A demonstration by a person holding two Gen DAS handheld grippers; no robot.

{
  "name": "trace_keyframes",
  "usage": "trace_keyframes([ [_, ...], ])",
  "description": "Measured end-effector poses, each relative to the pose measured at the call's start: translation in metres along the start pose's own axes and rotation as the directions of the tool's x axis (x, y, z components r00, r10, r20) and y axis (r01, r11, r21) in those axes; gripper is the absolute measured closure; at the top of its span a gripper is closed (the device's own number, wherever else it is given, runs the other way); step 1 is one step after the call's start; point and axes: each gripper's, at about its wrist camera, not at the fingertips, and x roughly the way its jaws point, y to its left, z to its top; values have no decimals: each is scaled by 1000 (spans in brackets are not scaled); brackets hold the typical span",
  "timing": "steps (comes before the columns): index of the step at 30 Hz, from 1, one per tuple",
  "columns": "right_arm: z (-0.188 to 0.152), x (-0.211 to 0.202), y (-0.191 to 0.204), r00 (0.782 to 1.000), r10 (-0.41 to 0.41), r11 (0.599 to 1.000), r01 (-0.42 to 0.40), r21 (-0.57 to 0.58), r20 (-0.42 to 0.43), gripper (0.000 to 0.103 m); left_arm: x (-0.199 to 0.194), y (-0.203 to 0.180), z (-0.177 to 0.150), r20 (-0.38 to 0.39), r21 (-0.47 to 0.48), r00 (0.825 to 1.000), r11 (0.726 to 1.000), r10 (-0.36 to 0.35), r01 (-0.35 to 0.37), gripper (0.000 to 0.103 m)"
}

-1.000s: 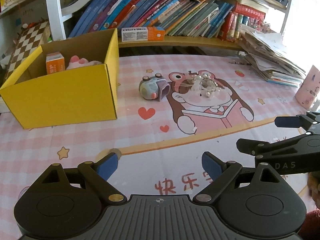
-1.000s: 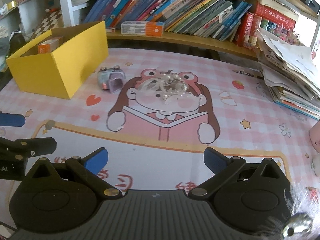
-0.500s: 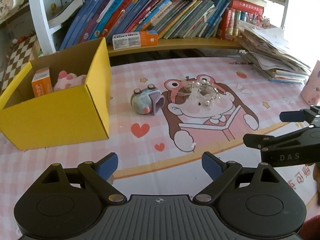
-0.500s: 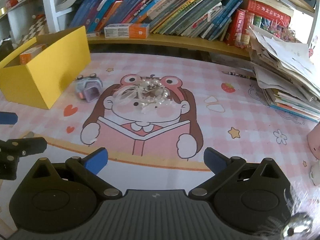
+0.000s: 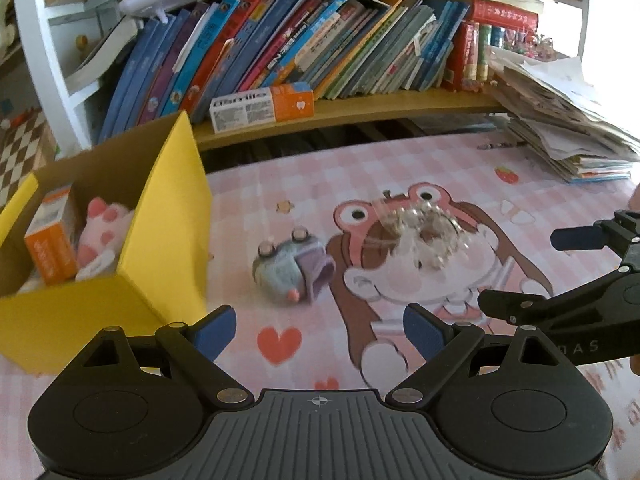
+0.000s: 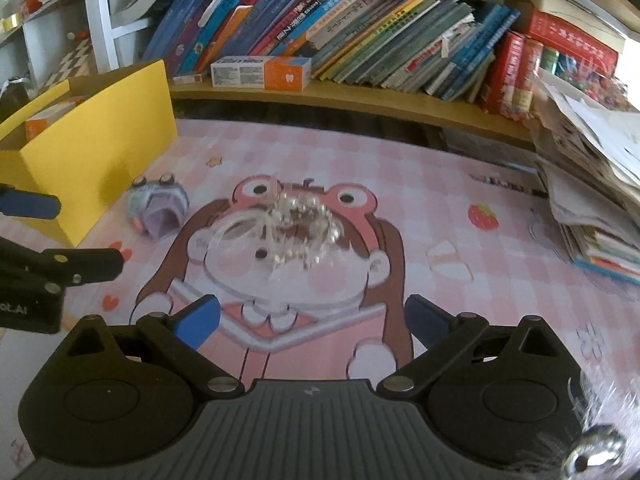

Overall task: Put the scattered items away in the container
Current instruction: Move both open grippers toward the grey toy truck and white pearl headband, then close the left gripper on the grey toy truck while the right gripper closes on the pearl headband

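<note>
On the worktop (image 5: 460,160), two items are left for you: the small grey-purple toy (image 5: 294,276) lies just beside the yellow box (image 5: 160,248), and the clear beaded hairband (image 6: 288,224) sits further right on the frog-hat cartoon. Inside the box already: an orange carton (image 5: 50,240) & a pink plush (image 5: 102,232). So approx. half done, judging by what shows. Your left gripper (image 5: 320,326) and right gripper (image 6: 312,320) both have jaws spread wide, nothing between them.

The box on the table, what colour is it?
The box is bright yellow outside and plain brown cardboard inside, clearest in the left wrist view.
</note>
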Motion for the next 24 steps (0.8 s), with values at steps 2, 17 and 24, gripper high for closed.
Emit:
trace_keyframes([
  [2,6,10,-3,1000,6,1000,-6,10,6,5,7,-1,5,16,-3,1000,1000,13,-13,12],
  [17,38,72,-9,998,48,999,-48,15,-38,19,62,2,19,-16,0,998,998,60,-60,12],
  [24,40,91,-8,997,46,999,-47,-25,-54,23,86,6,19,-63,-5,997,998,54,-55,14],
])
